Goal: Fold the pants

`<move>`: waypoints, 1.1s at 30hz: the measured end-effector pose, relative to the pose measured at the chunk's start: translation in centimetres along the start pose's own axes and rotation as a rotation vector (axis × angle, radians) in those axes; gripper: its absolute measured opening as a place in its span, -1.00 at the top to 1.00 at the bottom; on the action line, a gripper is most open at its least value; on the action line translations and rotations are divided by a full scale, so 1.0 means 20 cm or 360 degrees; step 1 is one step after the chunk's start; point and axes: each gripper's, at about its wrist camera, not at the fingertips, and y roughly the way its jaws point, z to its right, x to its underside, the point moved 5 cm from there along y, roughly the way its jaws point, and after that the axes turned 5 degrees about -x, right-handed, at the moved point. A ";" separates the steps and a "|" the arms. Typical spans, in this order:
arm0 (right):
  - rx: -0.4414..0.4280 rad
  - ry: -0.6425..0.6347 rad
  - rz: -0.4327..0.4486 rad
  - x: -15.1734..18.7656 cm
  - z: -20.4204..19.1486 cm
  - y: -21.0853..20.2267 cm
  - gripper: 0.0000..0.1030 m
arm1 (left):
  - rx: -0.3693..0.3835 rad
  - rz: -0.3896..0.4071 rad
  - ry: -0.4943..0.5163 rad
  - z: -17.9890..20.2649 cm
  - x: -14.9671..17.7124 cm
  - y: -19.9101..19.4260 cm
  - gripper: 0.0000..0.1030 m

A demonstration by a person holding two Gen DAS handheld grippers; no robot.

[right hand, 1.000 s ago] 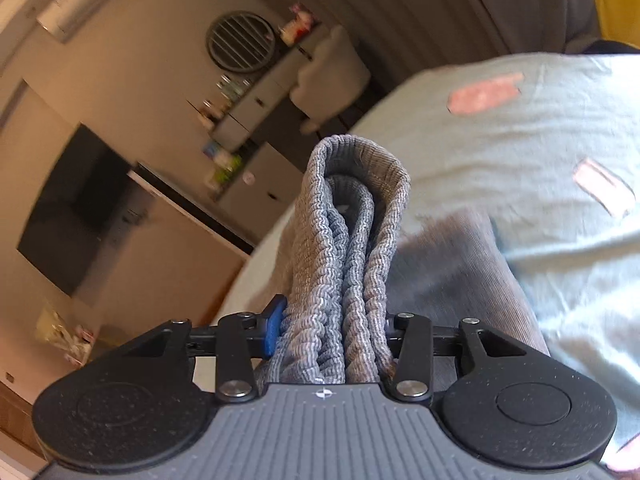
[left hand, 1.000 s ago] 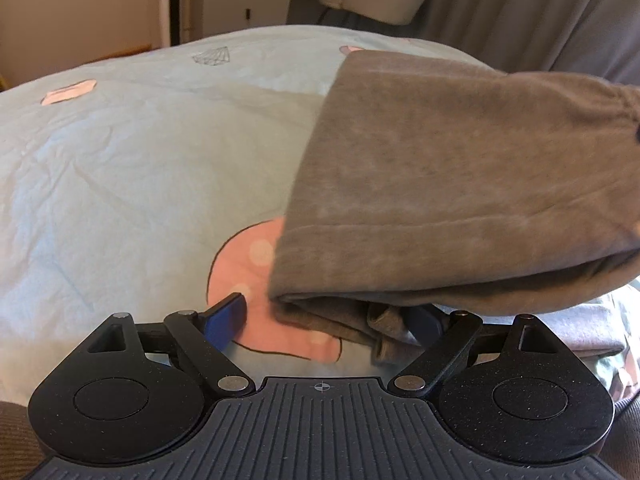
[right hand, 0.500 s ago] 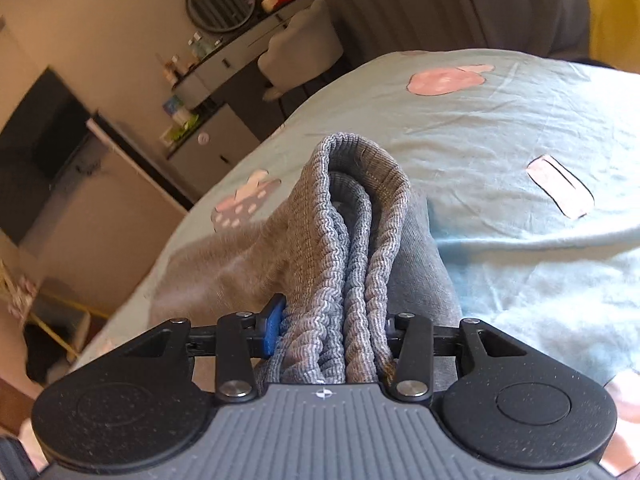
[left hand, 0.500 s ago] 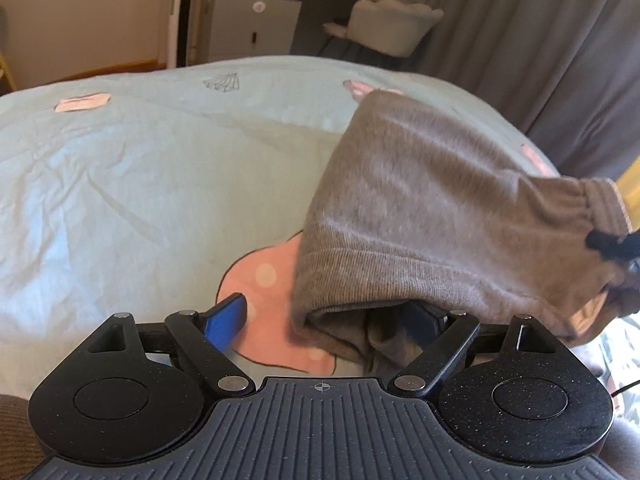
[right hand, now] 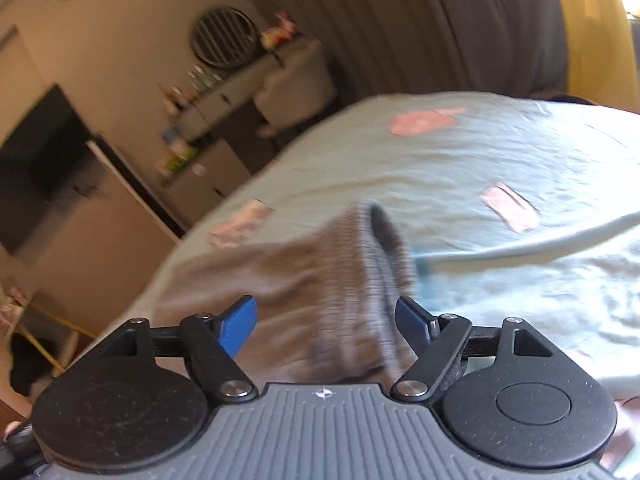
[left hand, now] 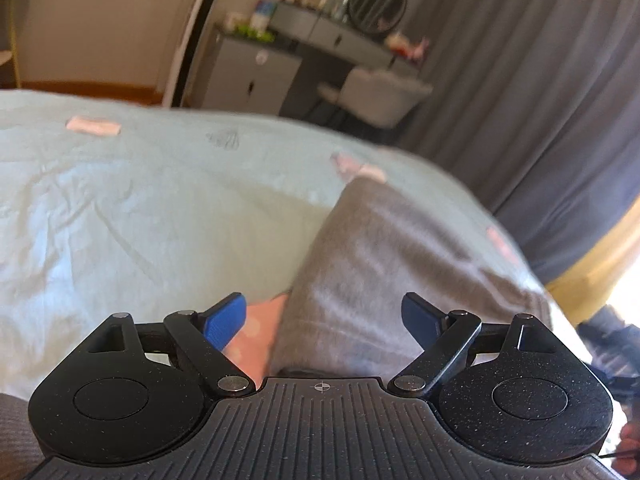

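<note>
The grey knit pants point(left hand: 384, 264) lie folded on the crumpled pale-blue bedsheet point(left hand: 120, 208), soft and ribbed at the cuff point(right hand: 372, 264). The left gripper point(left hand: 324, 316) stands wide, its blue pads clear of the cloth. The right gripper point(right hand: 326, 320) has just been opening; the cuff lies loose between its parted jaws.

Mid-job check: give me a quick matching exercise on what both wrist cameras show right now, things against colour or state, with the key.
Things:
1. pants
2. bedsheet
3. curtain
4. right gripper

Colour or state:
A. light blue with pink patches
B. dark grey, hanging behind the bed
C. jaws apart, pads clear of the cloth, having just been opening
D. grey knit, lying folded on the bed

Pairs: 1-D, 2-A, 3-B, 4-C
</note>
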 end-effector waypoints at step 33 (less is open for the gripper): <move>0.0295 0.0014 -0.0145 0.26 -0.01 0.00 -0.12 | -0.0149 -0.0308 0.0250 0.05 0.15 0.18 -0.76</move>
